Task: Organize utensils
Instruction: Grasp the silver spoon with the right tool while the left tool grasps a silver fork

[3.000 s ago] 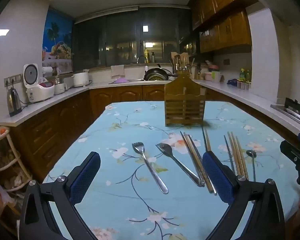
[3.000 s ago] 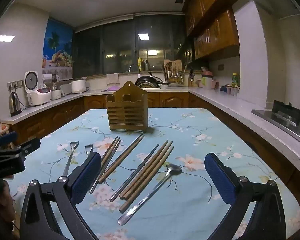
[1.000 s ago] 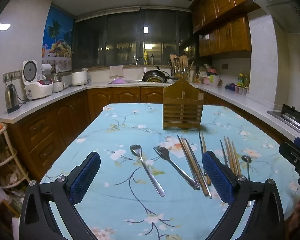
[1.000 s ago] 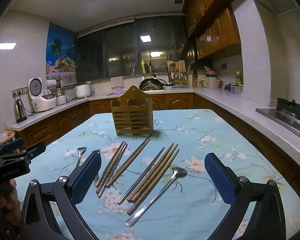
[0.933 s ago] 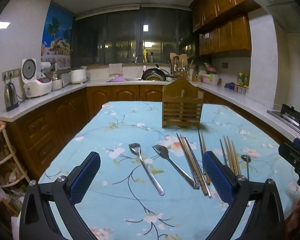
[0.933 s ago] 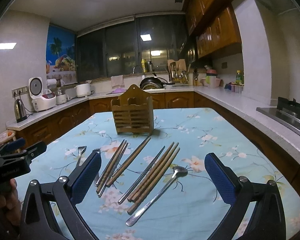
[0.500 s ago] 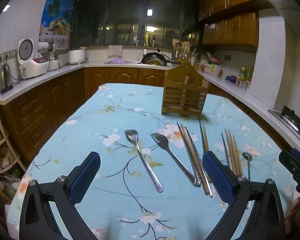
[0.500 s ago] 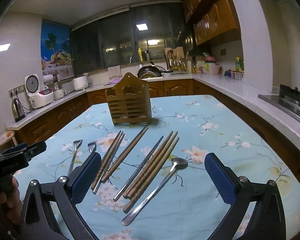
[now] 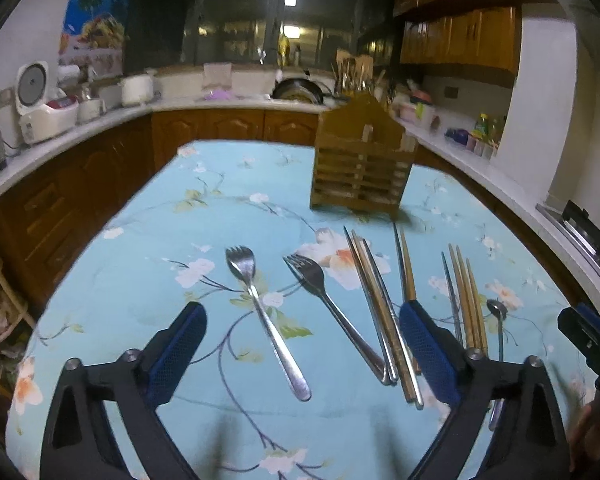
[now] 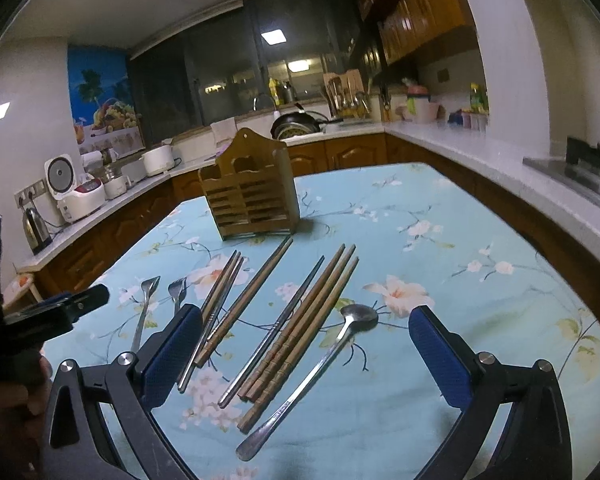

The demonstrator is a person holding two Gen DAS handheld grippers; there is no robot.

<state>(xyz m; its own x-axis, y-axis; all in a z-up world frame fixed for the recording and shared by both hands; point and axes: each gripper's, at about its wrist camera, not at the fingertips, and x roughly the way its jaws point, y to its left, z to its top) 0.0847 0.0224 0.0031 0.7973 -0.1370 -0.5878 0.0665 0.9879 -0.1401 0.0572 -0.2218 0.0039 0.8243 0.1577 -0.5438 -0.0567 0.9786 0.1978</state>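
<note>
From your left wrist view, the left gripper [image 9: 302, 354] hangs over the two forks [image 9: 260, 312], jaws wide but just narrowing, pads touching nothing; the tablecloth [image 9: 140, 264] lies bare to their left.

Your right wrist view shows the whole spoon [image 10: 312, 376] and the wooden chopsticks [image 10: 304, 328] between the right gripper [image 10: 306, 354]'s spread pads, nothing held. The slatted wooden holder [image 10: 252, 196] stands upright beyond them, bare cloth to its right.
</note>
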